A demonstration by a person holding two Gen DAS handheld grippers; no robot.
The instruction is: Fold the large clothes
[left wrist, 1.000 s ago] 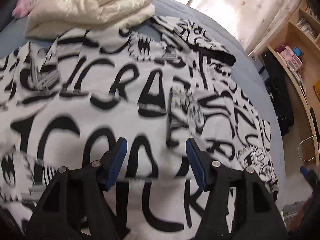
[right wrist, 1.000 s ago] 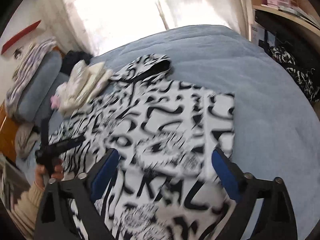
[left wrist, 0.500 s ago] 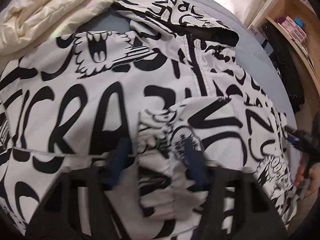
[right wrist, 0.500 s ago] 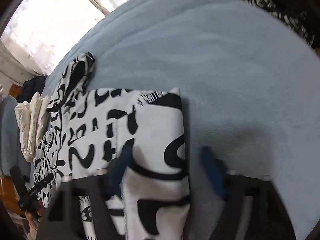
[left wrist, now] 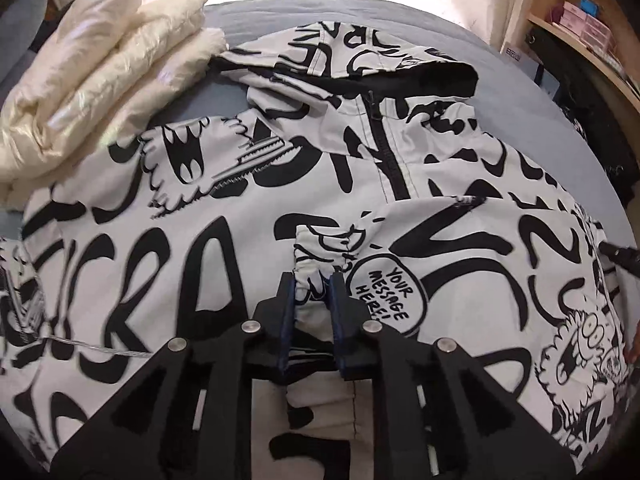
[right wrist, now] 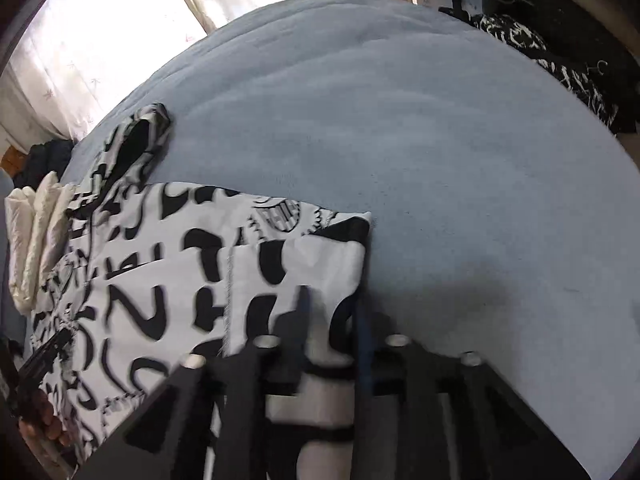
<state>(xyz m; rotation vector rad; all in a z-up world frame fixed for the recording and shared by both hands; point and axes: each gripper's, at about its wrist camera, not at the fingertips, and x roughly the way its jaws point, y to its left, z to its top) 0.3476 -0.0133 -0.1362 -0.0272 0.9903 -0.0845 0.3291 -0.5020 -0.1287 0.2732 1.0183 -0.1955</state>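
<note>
Jacket (left wrist: 248, 216) in black-and-white graffiti print lies spread on a blue bed (right wrist: 420, 152). The left gripper (left wrist: 313, 294) pinches a sleeve cuff folded across its front; the right gripper (right wrist: 332, 316) clamps the folded edge. A cream padded coat (left wrist: 100, 76) sits alongside.

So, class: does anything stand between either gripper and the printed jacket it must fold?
Nothing visible does. The left gripper is shut on a sleeve cuff of the jacket, and the right gripper pinches its side edge.
</note>
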